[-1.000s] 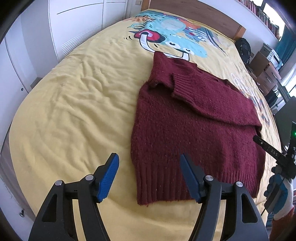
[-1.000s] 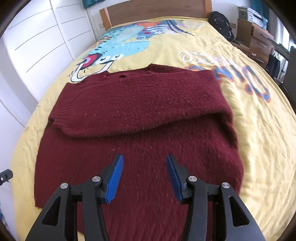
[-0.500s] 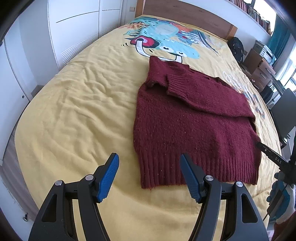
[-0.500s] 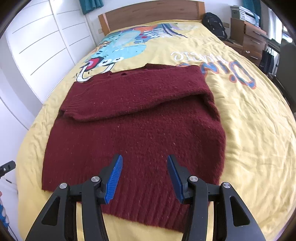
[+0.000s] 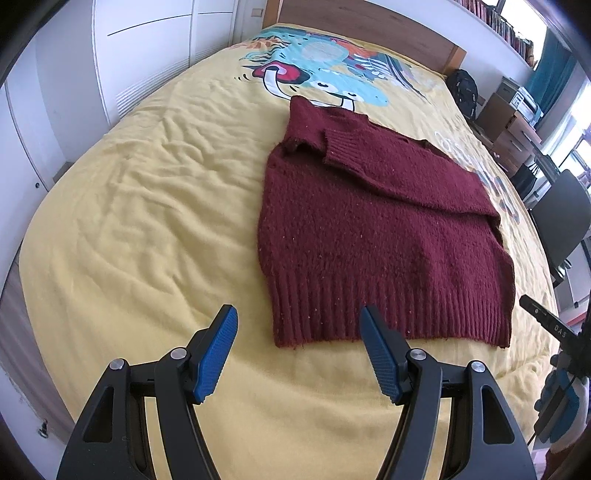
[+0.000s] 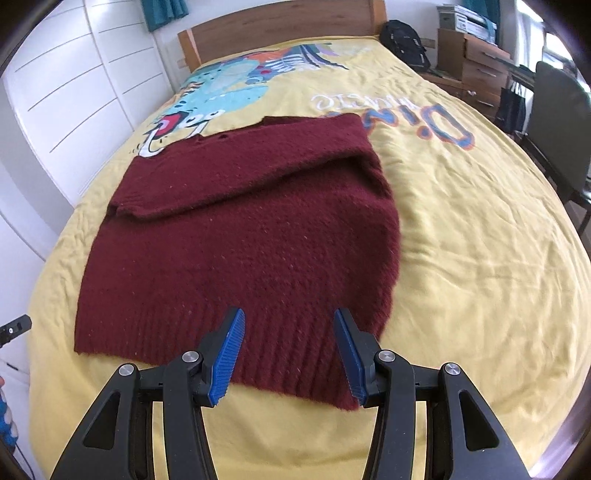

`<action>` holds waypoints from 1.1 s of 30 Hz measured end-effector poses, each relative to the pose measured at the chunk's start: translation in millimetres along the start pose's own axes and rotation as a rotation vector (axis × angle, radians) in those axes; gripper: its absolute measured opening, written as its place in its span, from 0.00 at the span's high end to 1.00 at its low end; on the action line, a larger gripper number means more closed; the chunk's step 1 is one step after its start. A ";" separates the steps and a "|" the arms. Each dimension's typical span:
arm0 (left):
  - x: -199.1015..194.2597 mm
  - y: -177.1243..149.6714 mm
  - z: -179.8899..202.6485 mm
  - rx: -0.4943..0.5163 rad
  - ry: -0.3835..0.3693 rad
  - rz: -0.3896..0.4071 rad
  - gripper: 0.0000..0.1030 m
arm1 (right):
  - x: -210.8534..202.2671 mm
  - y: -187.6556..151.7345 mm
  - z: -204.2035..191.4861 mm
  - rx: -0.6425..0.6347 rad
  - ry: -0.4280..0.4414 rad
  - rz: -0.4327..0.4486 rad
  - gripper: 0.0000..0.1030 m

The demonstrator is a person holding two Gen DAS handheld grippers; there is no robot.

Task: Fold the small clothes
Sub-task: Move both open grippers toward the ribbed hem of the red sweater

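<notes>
A dark red knitted sweater [image 5: 373, 229] lies flat on the yellow bedspread [image 5: 155, 206], with one sleeve folded across its chest. Its ribbed hem faces me. My left gripper [image 5: 299, 332] is open and empty, just short of the hem's left corner. In the right wrist view the sweater [image 6: 251, 236] fills the middle, and my right gripper [image 6: 289, 332] is open and empty, hovering over the hem near its right corner.
The bed has a cartoon print and a wooden headboard [image 6: 280, 26]. White wardrobe doors [image 5: 140, 62] stand on the left. A backpack [image 6: 404, 40], wooden drawers [image 6: 476, 70] and a dark chair [image 6: 557, 122] stand on the right.
Both grippers have drawn back toward the foot of the bed. The sweater's hem, earlier under the fingers, now lies in front of them. The sweater has not moved.
</notes>
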State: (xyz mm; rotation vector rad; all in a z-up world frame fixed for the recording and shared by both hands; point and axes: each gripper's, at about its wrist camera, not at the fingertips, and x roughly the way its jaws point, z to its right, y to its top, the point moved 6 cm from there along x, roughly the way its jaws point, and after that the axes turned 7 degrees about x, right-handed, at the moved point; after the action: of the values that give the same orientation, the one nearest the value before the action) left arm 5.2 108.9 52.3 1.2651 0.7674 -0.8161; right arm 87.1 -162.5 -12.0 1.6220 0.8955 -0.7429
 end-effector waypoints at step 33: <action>49.9 -19.5 -30.8 -0.099 0.019 -0.105 0.27 | 12.6 -53.4 69.8 0.143 0.026 -0.115 0.35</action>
State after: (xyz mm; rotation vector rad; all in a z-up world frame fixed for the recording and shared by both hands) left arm 12.4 132.3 -4.5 1.1531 0.8847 -0.8416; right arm 46.8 -221.5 -64.5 1.7199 0.9789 -0.8844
